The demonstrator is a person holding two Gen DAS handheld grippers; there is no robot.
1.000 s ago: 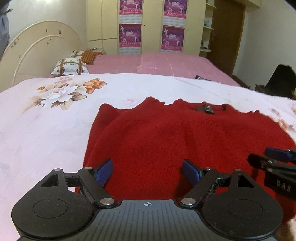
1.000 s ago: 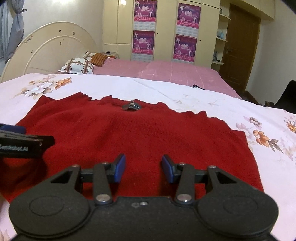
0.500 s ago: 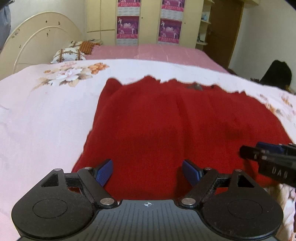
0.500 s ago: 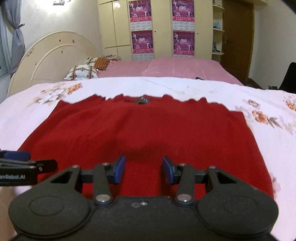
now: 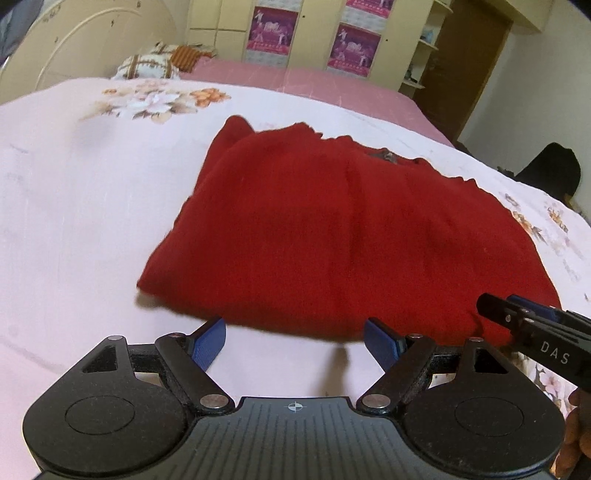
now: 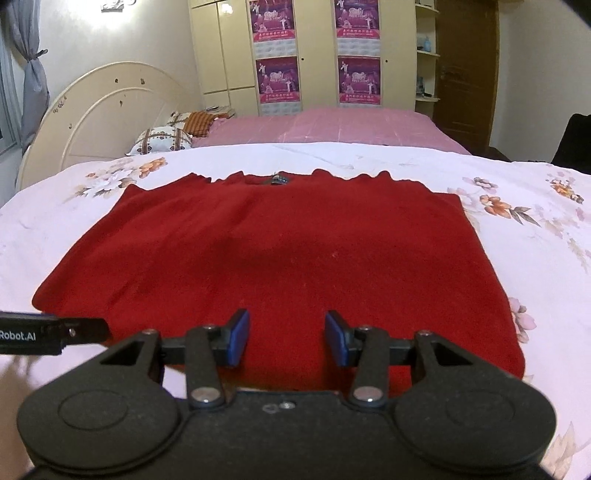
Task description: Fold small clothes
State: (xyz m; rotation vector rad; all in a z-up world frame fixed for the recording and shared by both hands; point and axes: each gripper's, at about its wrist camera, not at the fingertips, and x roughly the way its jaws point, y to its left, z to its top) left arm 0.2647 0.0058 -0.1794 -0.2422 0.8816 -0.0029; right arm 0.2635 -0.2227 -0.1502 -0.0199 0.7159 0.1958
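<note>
Left wrist view: a bedroom, with a bed under a pale pink floral quilt (image 5: 74, 229), a cream arched headboard (image 5: 92, 40) at 11 o'clock, a cream wardrobe with purple posters (image 5: 275, 26) at 12 o'clock and a brown wooden door (image 5: 469, 62) at 1 o'clock. A red knitted sweater (image 5: 332, 229) lies flat on the quilt, sleeves apparently tucked in, neckline at 12 o'clock. The left gripper (image 5: 295, 341) hangs released, jaws wide, just short of the near hem and holding nothing. The right gripper (image 5: 532, 325) enters at 4 o'clock over the hem's right corner.

Right wrist view: the same sweater (image 6: 277, 258) fills the centre of the quilt (image 6: 535, 229). The right gripper (image 6: 287, 338) stands partly parted above the near hem, nothing between its pads. The left gripper (image 6: 55, 332) shows at 9 o'clock, off the left corner.

Assessment: the knit looks soft, limp and moderately thick; it should drape and stretch rather than slip. Best hold is judged to be the two near hem corners, pinching both layers.
</note>
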